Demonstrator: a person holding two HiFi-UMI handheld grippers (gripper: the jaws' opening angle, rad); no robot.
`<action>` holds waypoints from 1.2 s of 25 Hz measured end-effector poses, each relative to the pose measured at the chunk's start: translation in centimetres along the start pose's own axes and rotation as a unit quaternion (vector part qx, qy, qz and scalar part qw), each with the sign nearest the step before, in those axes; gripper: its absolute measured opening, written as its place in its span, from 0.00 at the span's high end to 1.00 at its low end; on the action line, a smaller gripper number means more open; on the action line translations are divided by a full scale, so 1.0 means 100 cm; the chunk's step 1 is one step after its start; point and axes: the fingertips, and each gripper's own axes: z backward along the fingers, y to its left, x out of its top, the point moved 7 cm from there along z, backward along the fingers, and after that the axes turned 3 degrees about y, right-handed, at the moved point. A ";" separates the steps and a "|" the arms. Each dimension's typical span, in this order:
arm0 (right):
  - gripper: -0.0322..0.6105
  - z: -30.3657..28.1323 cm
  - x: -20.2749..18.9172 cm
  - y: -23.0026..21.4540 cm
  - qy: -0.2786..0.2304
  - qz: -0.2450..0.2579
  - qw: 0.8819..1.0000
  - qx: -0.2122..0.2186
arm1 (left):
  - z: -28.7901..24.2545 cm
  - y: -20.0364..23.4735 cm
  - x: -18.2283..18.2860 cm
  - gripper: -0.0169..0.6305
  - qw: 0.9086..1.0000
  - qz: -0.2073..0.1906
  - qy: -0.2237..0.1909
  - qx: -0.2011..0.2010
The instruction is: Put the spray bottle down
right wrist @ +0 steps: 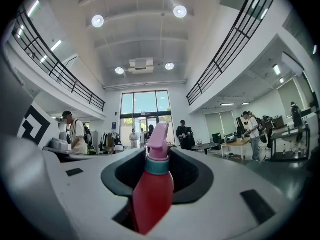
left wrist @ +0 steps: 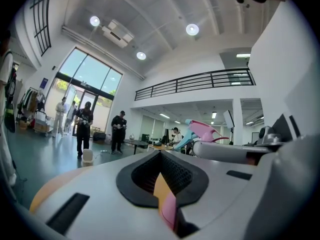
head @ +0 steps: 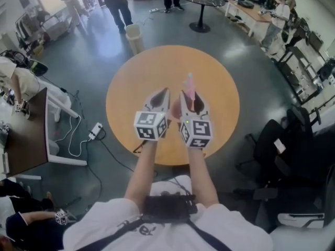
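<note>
The spray bottle (right wrist: 152, 191) has a red body, a teal collar and a pink trigger head. It stands upright between the jaws of my right gripper (head: 192, 102), which is shut on its body. In the head view only its pink head (head: 189, 84) shows, above the round orange table (head: 131, 98). My left gripper (head: 161, 97) hovers just left of the right one, its fingertips meeting in a point with nothing held. From the left gripper view, the bottle's pink head (left wrist: 205, 131) pokes up past the right gripper's white finger (left wrist: 230, 151).
A small white bin (head: 134, 34) stands on the floor beyond the table. Several people stand further back. A black pedestal table (head: 201, 1) is at the far right, dark chairs (head: 272, 140) to the right, and a desk with a power strip and cables (head: 94, 132) to the left.
</note>
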 end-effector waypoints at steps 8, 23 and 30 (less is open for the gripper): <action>0.70 -0.043 -0.019 -0.015 0.028 -0.013 1.000 0.005 | -0.034 0.021 -0.009 0.95 1.000 0.014 0.016 0.005; 0.70 -0.106 -0.088 -0.047 0.094 -0.027 0.995 0.011 | -0.083 0.058 -0.073 0.95 0.994 0.044 0.098 0.032; 0.70 -0.122 -0.124 -0.069 0.121 -0.007 0.993 -0.002 | -0.107 0.062 -0.102 0.95 0.989 0.063 0.126 0.031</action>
